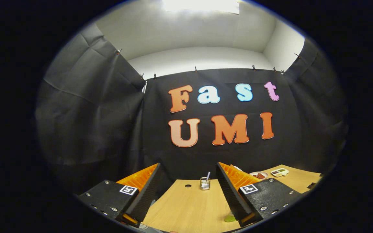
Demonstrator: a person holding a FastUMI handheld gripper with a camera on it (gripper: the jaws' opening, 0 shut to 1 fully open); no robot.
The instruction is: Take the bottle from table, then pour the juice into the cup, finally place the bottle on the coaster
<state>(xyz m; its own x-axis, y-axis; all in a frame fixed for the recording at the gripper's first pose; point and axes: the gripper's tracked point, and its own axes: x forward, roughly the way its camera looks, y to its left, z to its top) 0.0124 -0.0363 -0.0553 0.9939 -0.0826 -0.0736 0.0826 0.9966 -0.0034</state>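
Wooden table (189, 207), one glass (205, 183), jaws apart

Camera rides the spread tongs (188, 191), low over the table (189, 207), facing the booth's wall.

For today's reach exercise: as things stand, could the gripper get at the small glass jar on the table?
Probably yes. The gripper has its fingers open with nothing between them, and the glass jar stands beyond them on the bare wooden table, roughly in line with the gap. Nothing visible lies in the way.
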